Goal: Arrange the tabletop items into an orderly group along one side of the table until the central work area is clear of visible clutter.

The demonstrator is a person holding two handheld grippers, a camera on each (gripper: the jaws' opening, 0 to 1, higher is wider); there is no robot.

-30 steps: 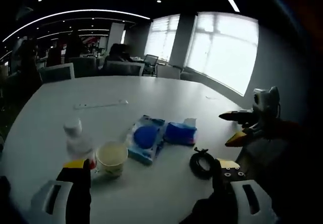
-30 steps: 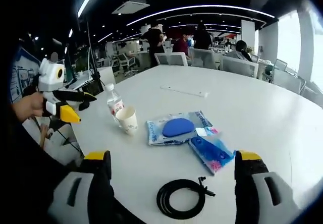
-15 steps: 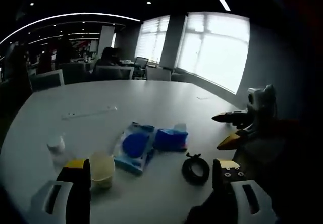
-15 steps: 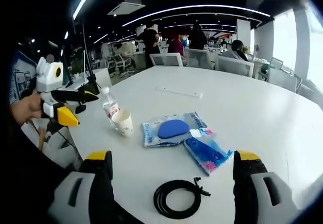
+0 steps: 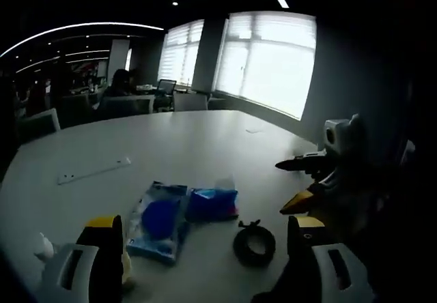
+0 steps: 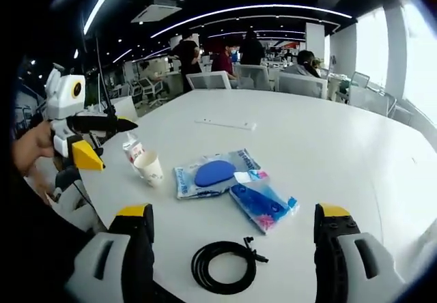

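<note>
Nothing looks tidied yet: the paper cup [image 6: 149, 168], water bottle [image 6: 131, 147], two blue packets [image 6: 232, 183] and coiled cable [image 6: 223, 267] sit mid-table. Both the left gripper [image 5: 205, 255] and right gripper [image 6: 232, 248] hover above, jaws spread, empty.

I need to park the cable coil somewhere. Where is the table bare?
Bare: the wide stretch right of the tissue pack, and the far side beyond the white strip. Crowded: cup, bottle and wipes pack cluster near the cable coil.
</note>
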